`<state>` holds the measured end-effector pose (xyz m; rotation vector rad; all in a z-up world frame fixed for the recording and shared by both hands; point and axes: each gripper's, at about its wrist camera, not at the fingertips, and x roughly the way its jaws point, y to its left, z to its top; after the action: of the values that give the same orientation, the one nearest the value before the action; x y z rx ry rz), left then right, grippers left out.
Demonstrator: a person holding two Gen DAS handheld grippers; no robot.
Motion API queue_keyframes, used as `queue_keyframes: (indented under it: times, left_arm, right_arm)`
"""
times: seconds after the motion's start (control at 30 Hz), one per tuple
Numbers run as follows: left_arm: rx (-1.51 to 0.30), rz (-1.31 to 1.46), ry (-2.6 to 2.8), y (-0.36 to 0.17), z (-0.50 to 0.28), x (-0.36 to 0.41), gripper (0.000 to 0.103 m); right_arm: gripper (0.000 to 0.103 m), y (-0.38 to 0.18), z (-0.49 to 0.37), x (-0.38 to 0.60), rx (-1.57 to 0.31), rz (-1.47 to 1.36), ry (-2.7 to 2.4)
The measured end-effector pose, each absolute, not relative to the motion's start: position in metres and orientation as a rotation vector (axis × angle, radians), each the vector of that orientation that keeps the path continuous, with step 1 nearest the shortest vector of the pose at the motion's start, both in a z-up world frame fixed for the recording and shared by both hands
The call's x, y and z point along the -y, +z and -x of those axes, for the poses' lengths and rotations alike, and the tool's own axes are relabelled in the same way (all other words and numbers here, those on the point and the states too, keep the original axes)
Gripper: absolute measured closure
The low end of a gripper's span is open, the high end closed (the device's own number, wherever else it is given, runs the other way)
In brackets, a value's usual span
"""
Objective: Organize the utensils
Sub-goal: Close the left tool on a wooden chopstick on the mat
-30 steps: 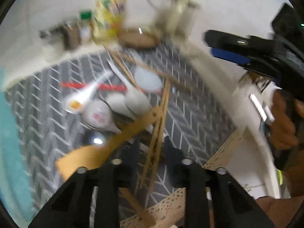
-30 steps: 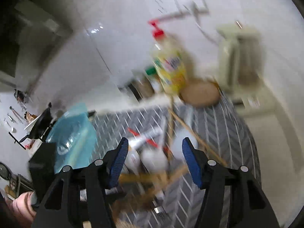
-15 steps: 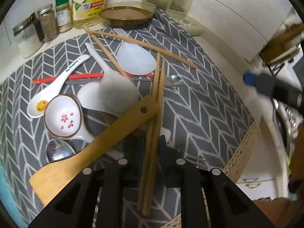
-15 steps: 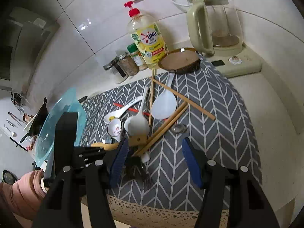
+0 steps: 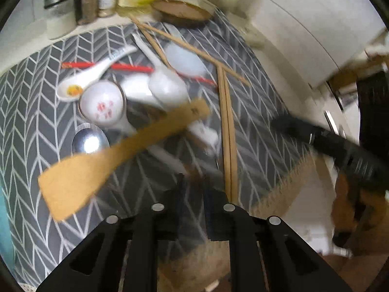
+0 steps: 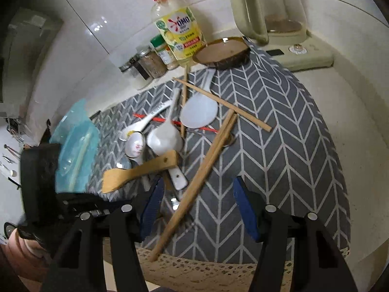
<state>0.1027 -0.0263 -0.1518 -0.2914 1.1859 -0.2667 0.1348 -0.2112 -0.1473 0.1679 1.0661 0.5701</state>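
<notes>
Grey chevron mat (image 6: 279, 146) on kitchen desk, soap bottle (image 6: 180, 31) & kettle (image 6: 267, 12) at the back wall. Utensils lie heaped mid-mat: wooden spatula (image 6: 138, 170) across white spoons (image 6: 165, 136), chopstick pair (image 6: 206, 165) slanting toward the near edge. My right tool (image 6: 198, 187) is released, fingers wide apart w/ the chopsticks' lower half between them, untouched. My left tool (image 5: 194, 182) is pinched narrow near a blurred brown bit; can't tell if it grips.

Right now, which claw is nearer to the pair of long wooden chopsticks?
Right. The right claw straddles the pair of long wooden chopsticks, open around their lower part. The left claw, nearly closed, sits just left of them.
</notes>
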Motion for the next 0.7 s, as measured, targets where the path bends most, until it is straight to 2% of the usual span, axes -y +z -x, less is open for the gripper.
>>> queue_keyframes:
  times: [0.07, 0.2, 0.33, 0.4, 0.53, 0.6, 0.7]
  left_arm:
    - [-1.172, 0.278, -0.280, -0.152, -0.116, 0.036, 0.088]
    - [-1.179, 0.175, -0.354, -0.153, -0.125, 0.065, 0.088]
    - [-1.182, 0.156, -0.366, -0.162, -0.131, 0.078, 0.089]
    - [-1.193, 0.173, -0.351, -0.164, -0.135, 0.075, 0.094]
    - [-1.206, 0.094, -0.346, -0.168, -0.137, 0.091, 0.093]
    - [-1.196, 0.010, -0.326, -0.172, -0.137, 0.108, 0.089]
    - [-1.193, 0.003, -0.308, -0.172, -0.137, 0.110, 0.092]
  right_arm:
    - [0.046, -0.153, -0.137, 0.209, -1.073, -0.125, 0.520]
    - [0.066, -0.165, -0.143, 0.215, -1.112, -0.121, 0.475]
    - [0.066, -0.164, -0.145, 0.228, -1.107, -0.138, 0.445]
    - [0.066, -0.162, -0.144, 0.232, -1.100, -0.140, 0.438]
    - [0.066, -0.157, -0.145, 0.235, -1.084, -0.147, 0.431]
    - [0.066, -0.157, -0.145, 0.234, -1.083, -0.148, 0.431]
    - [0.066, -0.155, -0.143, 0.235, -1.077, -0.143, 0.429]
